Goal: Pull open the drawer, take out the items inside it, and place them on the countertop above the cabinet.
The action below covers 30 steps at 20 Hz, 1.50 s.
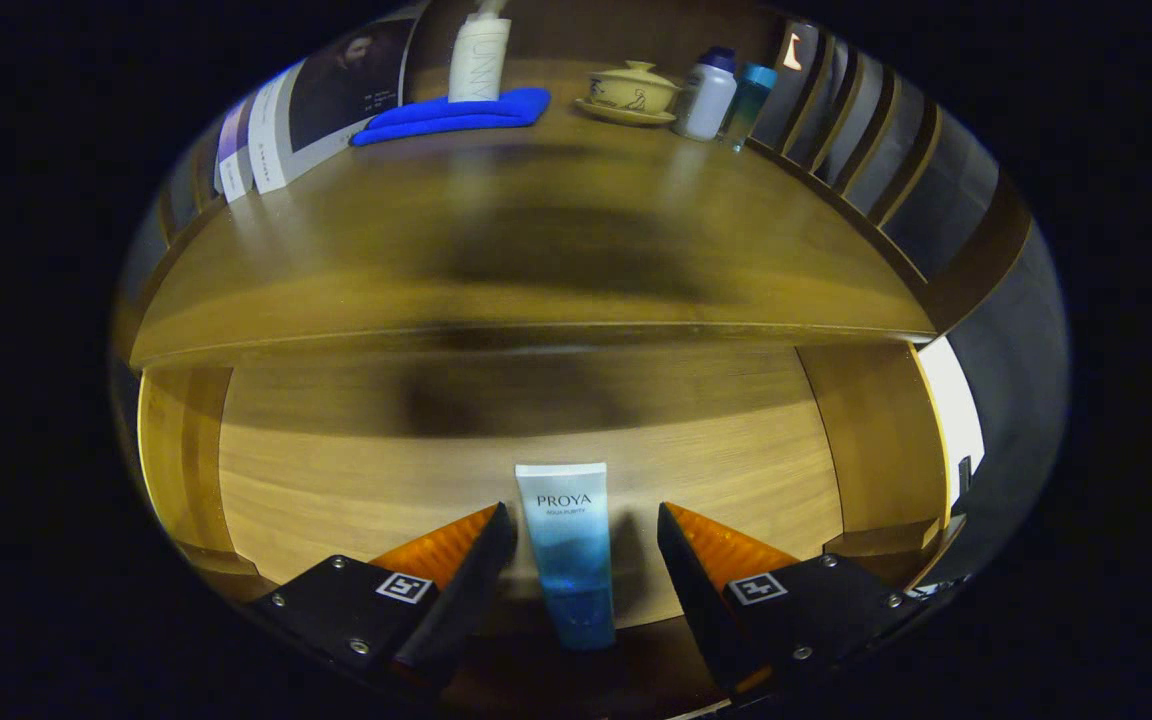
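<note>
The wooden drawer point(356, 470) stands pulled open below the countertop point(536, 250). A blue and white tube point(569, 555) lies on the drawer's floor, its flat end pointing away from me. My gripper point(584, 525) is open, and the tube lies between its two fingers with a gap on each side. Neither finger touches the tube.
At the back of the countertop lie a folded blue cloth point(456, 115), a white bottle point(479, 55), a lidded yellow tea bowl on a saucer point(633, 92), a white bottle with a blue cap point(706, 95) and a teal bottle point(751, 100). Magazines point(316, 110) lean at the left. A slatted wall point(876, 140) rises at the right.
</note>
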Each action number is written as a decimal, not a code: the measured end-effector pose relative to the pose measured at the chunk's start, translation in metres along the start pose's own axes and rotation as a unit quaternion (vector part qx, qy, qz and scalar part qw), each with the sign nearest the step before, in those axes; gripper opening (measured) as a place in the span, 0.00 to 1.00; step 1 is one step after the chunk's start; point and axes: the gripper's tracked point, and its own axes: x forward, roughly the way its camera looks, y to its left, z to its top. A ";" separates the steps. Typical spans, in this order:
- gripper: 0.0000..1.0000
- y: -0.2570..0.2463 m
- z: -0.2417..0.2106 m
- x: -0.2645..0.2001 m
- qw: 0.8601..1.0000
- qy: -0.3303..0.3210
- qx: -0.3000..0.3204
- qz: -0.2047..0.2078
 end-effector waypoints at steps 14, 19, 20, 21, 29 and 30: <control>0.67 0.010 -0.033 0.011 0.992 0.091 0.065 0.050; 0.51 0.012 -0.031 0.008 0.997 0.041 0.050 0.050; 0.49 0.012 -0.029 0.007 0.997 0.033 0.040 0.050; 0.49 0.010 -0.028 0.006 0.998 0.024 0.032 0.045; 0.48 0.006 -0.009 -0.008 0.997 -0.049 0.044 0.044; 0.48 0.004 -0.004 -0.010 0.996 -0.058 0.051 0.042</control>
